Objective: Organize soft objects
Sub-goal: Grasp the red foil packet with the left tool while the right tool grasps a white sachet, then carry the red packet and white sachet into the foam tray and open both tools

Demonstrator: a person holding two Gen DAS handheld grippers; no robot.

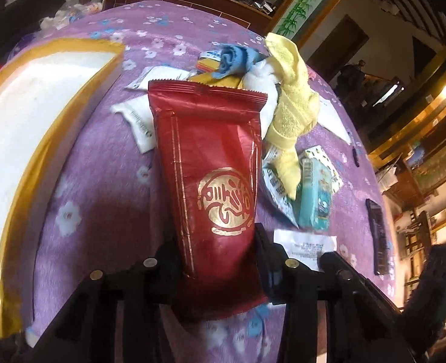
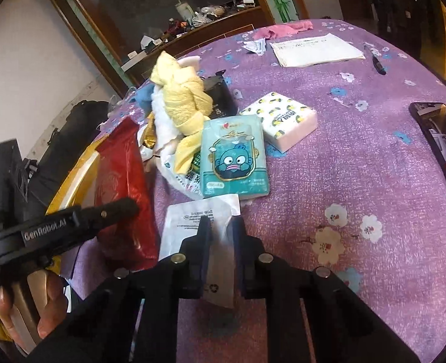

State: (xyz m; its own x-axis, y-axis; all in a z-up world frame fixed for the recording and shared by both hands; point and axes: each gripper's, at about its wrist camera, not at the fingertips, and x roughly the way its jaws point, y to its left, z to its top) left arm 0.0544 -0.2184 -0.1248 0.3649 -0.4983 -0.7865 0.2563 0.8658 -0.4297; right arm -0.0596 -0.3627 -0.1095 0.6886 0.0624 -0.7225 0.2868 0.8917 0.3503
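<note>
My left gripper [image 1: 215,242] is shut on a red tissue pack with a gold seal [image 1: 210,181] and holds it above the purple floral tablecloth [image 1: 101,181]; the pack also shows in the right wrist view [image 2: 123,187]. My right gripper [image 2: 221,227] is shut on a white flat packet [image 2: 201,220] at the table's near side. A yellow towel [image 1: 292,106] lies on a pile with a blue cloth [image 1: 235,60] and a white cloth [image 1: 262,75]. A teal cartoon tissue pack [image 2: 235,157] and a lemon-print tissue pack [image 2: 283,118] lie beyond my right gripper.
A white box with a yellow rim [image 1: 26,151] stands at the left. A phone [image 2: 444,151], a sheet of papers [image 2: 313,48], a pen [image 2: 377,63] and a pink cloth [image 2: 283,30] lie on the table. A cluttered wooden sideboard [image 2: 192,27] stands behind.
</note>
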